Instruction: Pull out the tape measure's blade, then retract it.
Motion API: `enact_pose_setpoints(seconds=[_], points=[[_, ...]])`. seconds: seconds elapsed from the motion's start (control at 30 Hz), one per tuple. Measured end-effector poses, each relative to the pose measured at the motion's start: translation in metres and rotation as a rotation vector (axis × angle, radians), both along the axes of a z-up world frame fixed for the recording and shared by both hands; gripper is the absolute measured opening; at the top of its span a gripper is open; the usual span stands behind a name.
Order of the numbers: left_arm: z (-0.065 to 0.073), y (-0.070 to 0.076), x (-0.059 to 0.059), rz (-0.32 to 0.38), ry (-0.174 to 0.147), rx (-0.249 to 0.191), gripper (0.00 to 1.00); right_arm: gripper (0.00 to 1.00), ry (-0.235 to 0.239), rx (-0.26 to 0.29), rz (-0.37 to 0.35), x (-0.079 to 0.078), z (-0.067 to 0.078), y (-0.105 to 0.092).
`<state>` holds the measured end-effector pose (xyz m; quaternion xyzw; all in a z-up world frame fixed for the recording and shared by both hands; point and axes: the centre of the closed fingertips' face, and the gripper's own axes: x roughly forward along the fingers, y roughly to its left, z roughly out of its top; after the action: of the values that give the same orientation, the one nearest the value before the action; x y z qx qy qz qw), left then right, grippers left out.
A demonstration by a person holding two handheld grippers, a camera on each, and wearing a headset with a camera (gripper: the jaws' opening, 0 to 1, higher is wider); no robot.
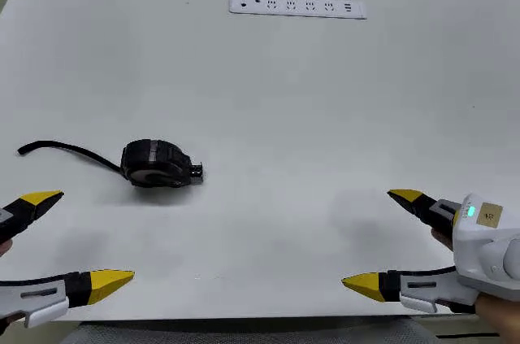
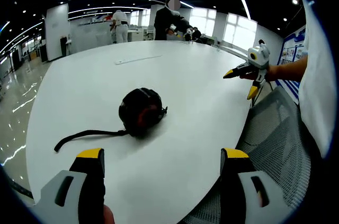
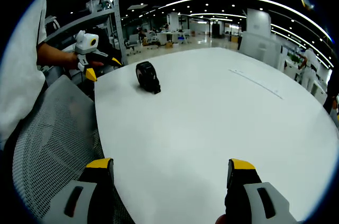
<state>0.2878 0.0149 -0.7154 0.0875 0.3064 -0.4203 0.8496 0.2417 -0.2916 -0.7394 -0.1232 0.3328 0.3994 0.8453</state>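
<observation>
- Not started: tape measure [image 1: 158, 164] at 9 o'clock on table [image 1: 284, 100], blade [image 1: 197, 171] in.
- Wide and empty: left hand-held gripper [image 1: 96, 237] at 7, right hand-held gripper [image 1: 367, 238] at 5 o'clock.

One tape measure [image 1: 158, 164] left of centre, one black strap [image 1: 65, 149] on it, one power strip [image 1: 297, 6] at upper centre, two grippers, left gripper [image 1: 97, 236] lower left, right gripper [image 1: 366, 237] lower right, one white table [image 1: 325, 116]
</observation>
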Motion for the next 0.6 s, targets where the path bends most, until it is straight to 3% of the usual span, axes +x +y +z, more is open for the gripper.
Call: enact_pose_setpoints(seconds=[0.6], points=[[-0.001, -0.008, 0.02, -0.039, -0.007, -0.004, 0.87, 0.85, -0.015, 0.03, 0.053, 0.022, 0.002, 0.024]])
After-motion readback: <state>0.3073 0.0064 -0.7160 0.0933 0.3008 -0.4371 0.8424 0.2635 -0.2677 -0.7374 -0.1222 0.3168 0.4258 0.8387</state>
